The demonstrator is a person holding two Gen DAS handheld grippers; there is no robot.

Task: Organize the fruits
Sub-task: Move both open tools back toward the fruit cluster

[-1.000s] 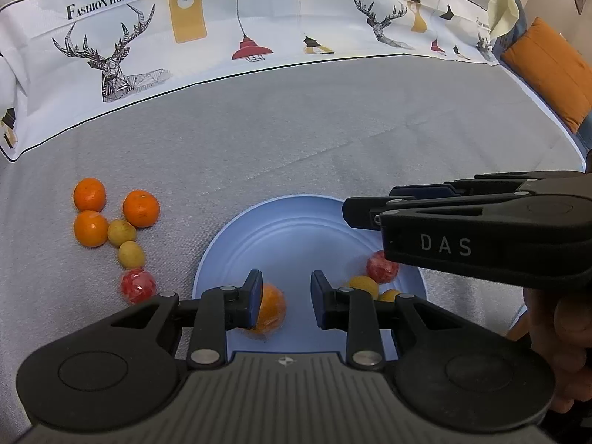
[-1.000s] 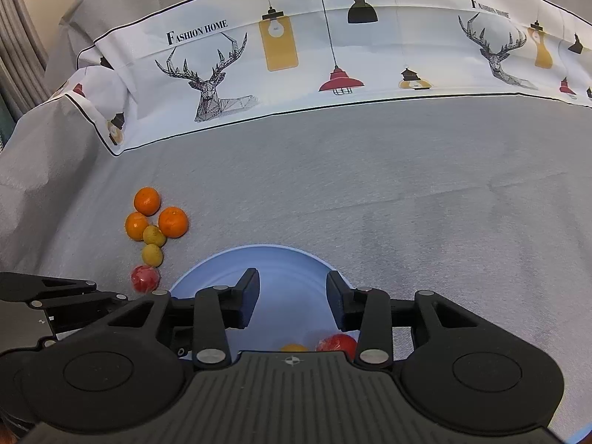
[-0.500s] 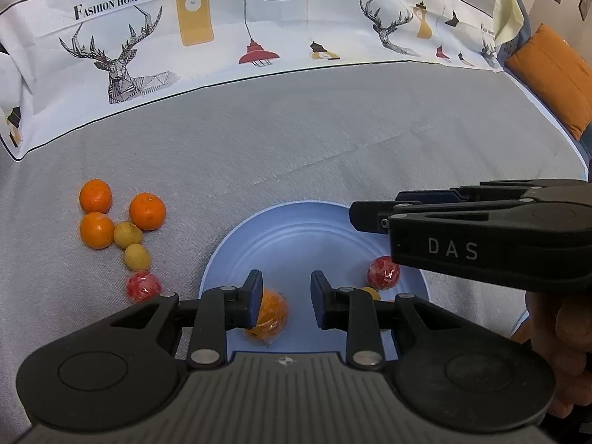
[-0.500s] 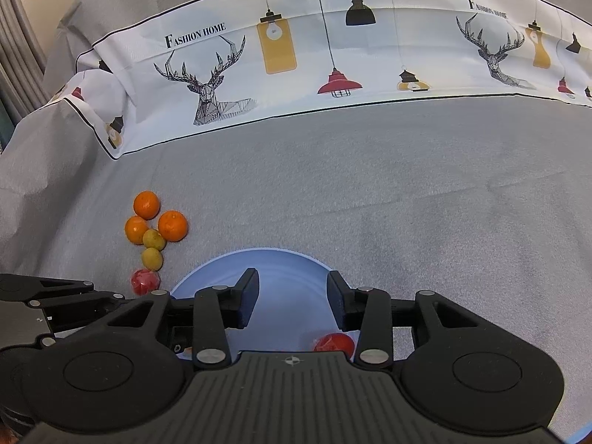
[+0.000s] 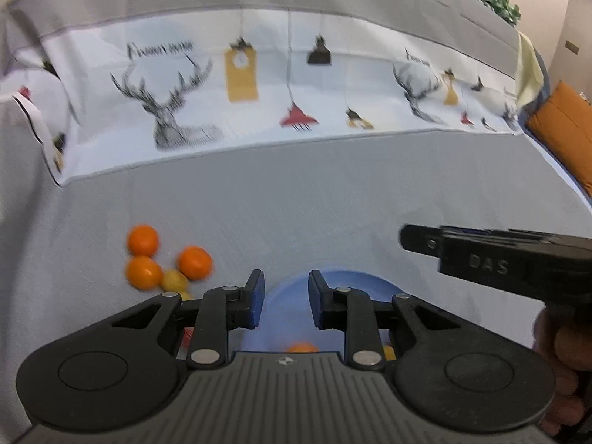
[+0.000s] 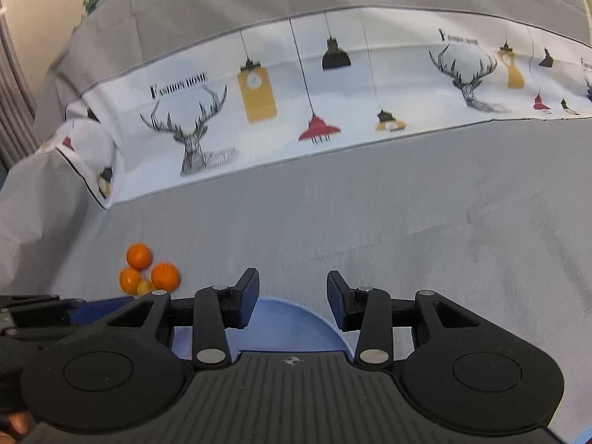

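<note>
A light blue plate lies on the grey cloth just below my left gripper. Its jaws are closing with nothing between them. On the plate, an orange and a yellow fruit peek out from behind the gripper body. Left of the plate lie three oranges and a small yellow fruit. My right gripper is open and empty over the plate's far rim. The same oranges show at its left. It also reaches in side-on, as the right gripper, in the left wrist view.
A white cloth printed with deer and lamps drapes across the back. An orange cushion sits at the far right. A hand holds the right gripper. Bare grey cloth stretches beyond and right of the plate.
Both views have tipped upward, so the plate and fruits slid down the pictures. The left gripper rose off the plate's orange, and its jaws narrowed a little. The red fruit left the right wrist view.
</note>
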